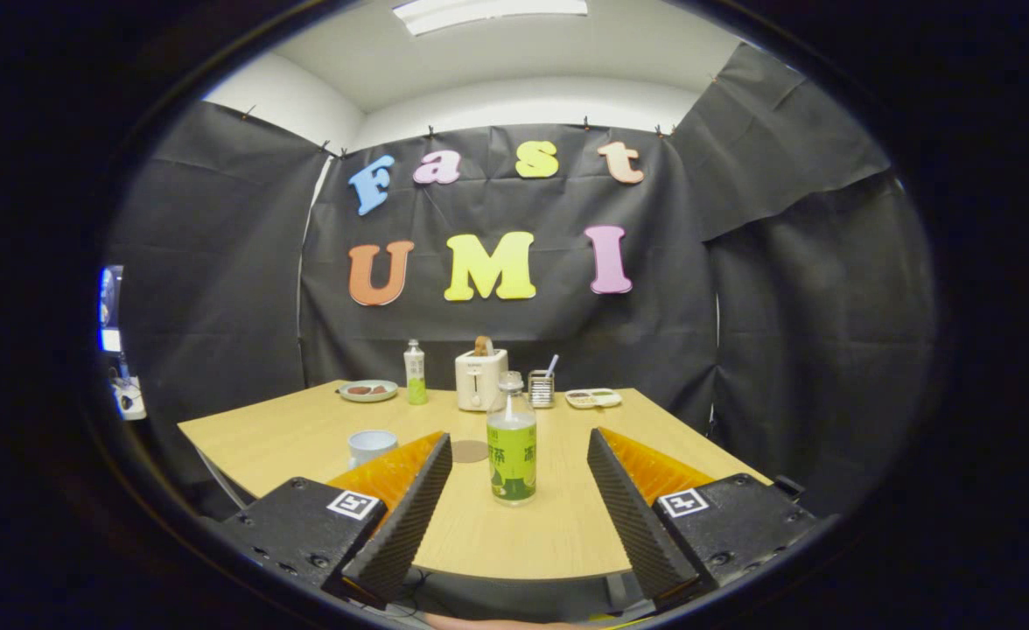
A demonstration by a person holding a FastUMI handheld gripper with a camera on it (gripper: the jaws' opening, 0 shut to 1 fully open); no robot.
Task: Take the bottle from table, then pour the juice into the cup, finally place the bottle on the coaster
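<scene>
While the gripper (519, 468) holds its fingers spread wide and touching nothing at lower centre, the clear juice bottle (512, 442), green-labelled with a pale cap, stands upright between them on the wooden table (304, 433), the cup (371, 445) and round coaster (470, 451) at its left.

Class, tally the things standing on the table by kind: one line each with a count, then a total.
Bottles: 2, near between the open jaws, far
Cup: 1
Coaster: 1
Toaster: 1
Plate: 1
Tray: 1
Holder: 1
Total: 8
Gripper is open, touching nothing.
</scene>
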